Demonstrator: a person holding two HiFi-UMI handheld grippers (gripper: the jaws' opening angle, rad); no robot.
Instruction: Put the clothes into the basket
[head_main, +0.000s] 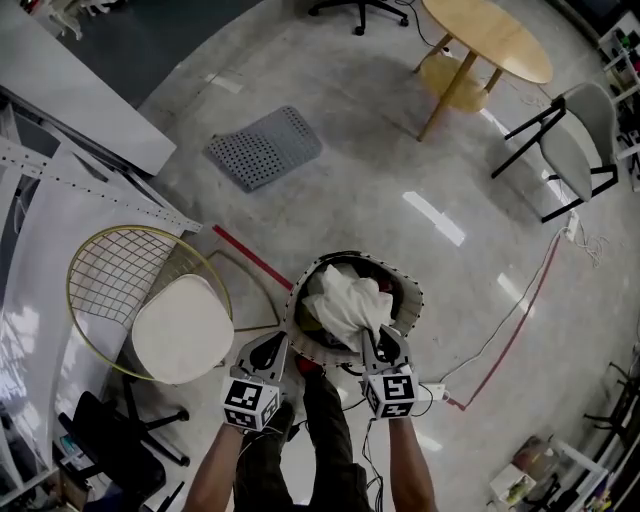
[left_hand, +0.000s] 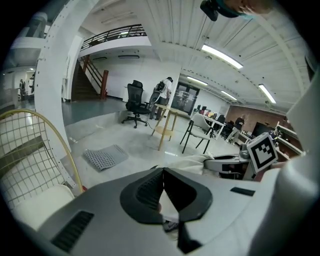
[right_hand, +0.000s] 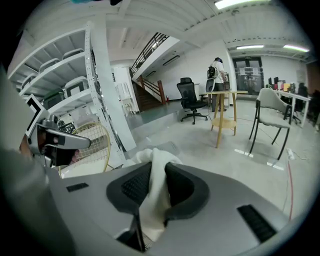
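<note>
Both tools are hovering at the basket (head_main: 415, 300), lower middle of frame: right tool (head_main: 380, 337) is pinching the white cloth (head_main: 345, 300) (bunched over the basket), left tool (head_main: 268, 350) is sitting closed. Letting go carelessly is risking cloth catching its rim and spilling out.

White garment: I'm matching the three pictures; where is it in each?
Head view: white garment centre, over the basket.
Left gripper view: white garment right of centre, beyond the jaws.
Right gripper view: white garment centre, between the jaws.
Shared landmark: round wooden table.
</note>
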